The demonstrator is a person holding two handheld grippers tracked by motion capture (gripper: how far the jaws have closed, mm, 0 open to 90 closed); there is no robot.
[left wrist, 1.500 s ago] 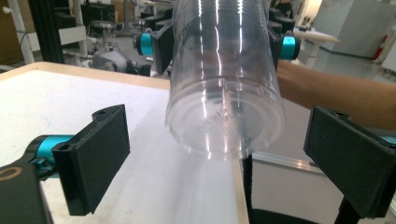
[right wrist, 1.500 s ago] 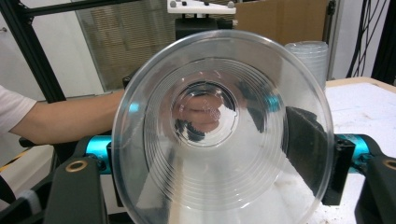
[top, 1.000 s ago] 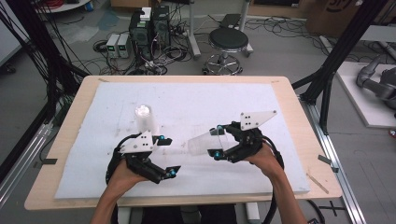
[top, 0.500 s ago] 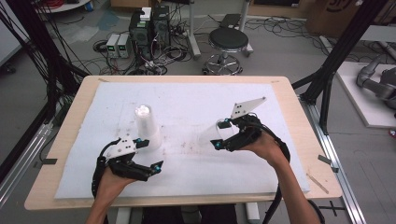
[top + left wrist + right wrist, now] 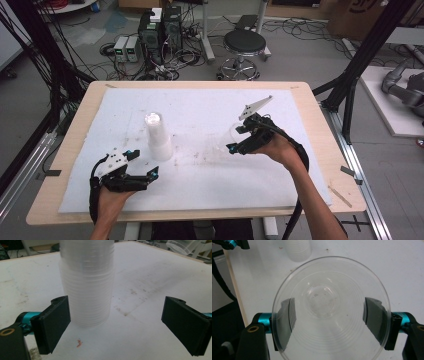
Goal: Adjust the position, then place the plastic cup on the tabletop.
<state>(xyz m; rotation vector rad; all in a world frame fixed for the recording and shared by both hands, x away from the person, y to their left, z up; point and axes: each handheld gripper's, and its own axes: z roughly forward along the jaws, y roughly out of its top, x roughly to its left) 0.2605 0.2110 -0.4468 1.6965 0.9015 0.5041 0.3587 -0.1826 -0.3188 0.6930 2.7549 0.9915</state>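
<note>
On white table pad (image 5: 210, 175): one stack of clear cups (image 5: 158, 136), upright. Left gripper (image 5: 141, 165) spread wide just beside it. Right gripper (image 5: 239, 138) pinches one single clear cup (image 5: 229, 136), lifted, tilted.

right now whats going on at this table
A person is working with clear plastic cups using two hand-held tongs. The right tongs hold a single cup lifted off the white mat, its open mouth facing the right gripper camera. The left tongs are open and empty, low on the mat near the upside-down stack of cups.
</note>
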